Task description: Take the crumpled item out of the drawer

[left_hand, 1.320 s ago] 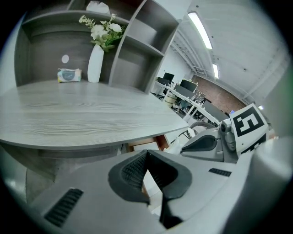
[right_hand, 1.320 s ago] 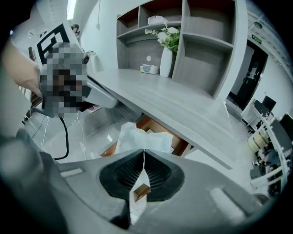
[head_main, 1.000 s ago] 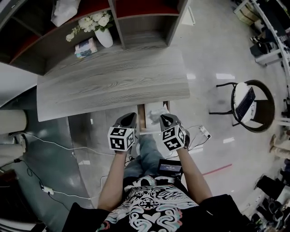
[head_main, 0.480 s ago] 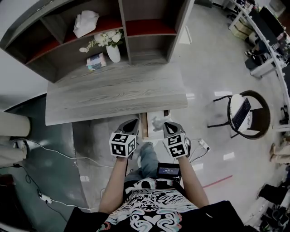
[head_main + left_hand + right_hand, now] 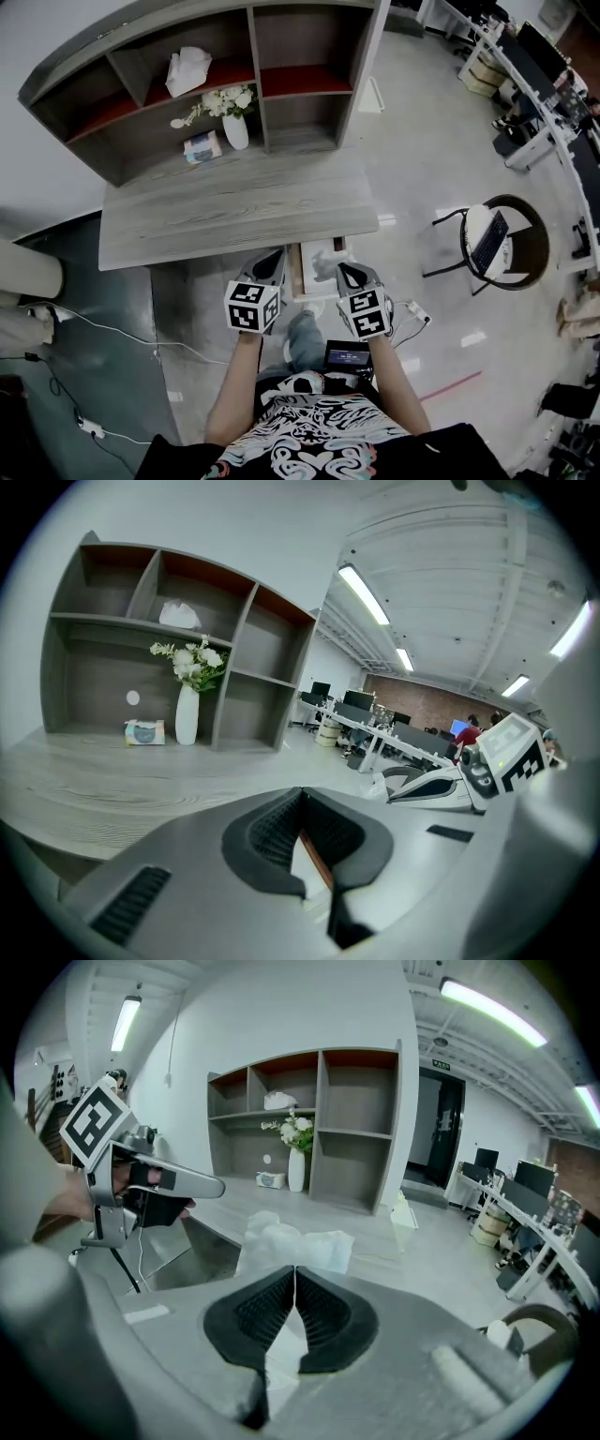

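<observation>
The drawer (image 5: 293, 274) stands pulled out from under the grey wooden desk (image 5: 234, 206). A white crumpled paper item (image 5: 323, 257) sits over its front part. My right gripper (image 5: 344, 270) is shut on this crumpled item (image 5: 296, 1241), which bulges out beyond the jaw tips in the right gripper view. My left gripper (image 5: 275, 255) hovers just left of the drawer's left wall, its jaws shut with nothing between them. In the left gripper view a strip of the drawer's brown edge (image 5: 317, 860) shows behind my left gripper (image 5: 302, 795). The right gripper view also shows the left gripper (image 5: 211, 1186) above the drawer (image 5: 187, 1252).
A shelf unit (image 5: 225, 84) at the desk's back holds a white vase of flowers (image 5: 234, 127), a tissue box (image 5: 202, 147) and a white bundle (image 5: 187, 67). A chair with a laptop (image 5: 497, 239) stands to the right. Cables (image 5: 112, 323) lie on the floor at left.
The head camera has tilted up, so more of the shelf unit shows. Both grippers stay at the drawer's front, the right one still shut on the crumpled item.
</observation>
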Demonstrator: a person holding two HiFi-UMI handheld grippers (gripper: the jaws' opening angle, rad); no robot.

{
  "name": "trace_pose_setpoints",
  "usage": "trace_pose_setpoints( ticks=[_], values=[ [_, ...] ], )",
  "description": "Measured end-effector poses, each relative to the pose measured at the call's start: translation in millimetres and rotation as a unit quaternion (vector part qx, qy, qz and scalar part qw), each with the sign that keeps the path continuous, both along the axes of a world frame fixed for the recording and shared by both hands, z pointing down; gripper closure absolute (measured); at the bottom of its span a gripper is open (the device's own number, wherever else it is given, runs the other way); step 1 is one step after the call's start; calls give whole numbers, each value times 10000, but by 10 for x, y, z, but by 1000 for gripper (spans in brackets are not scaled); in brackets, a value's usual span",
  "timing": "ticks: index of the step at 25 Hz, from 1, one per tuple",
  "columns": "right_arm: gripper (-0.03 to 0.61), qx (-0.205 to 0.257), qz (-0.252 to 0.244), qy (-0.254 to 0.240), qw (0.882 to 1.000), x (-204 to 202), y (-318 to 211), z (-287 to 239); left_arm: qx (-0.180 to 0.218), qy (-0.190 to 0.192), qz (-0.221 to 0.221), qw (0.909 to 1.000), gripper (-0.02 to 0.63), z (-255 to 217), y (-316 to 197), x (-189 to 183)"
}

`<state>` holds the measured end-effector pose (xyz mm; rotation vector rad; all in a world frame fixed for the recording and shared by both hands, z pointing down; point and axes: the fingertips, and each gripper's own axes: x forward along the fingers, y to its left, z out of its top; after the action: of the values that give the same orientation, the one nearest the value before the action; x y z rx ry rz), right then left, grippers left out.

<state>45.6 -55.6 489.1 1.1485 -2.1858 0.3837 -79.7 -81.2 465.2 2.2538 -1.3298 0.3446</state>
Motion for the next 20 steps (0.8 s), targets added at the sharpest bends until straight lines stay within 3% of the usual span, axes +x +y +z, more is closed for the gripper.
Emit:
trace_pose_setpoints(
  ticks=[9, 20],
  values=[
    [566, 315, 155, 9, 9994, 58, 161, -200, 230, 239, 157, 9993, 613, -217, 124, 80],
    [566, 272, 280, -77, 9992, 79, 322, -177, 206, 242, 125, 9994, 614, -192, 272, -14]
  ],
)
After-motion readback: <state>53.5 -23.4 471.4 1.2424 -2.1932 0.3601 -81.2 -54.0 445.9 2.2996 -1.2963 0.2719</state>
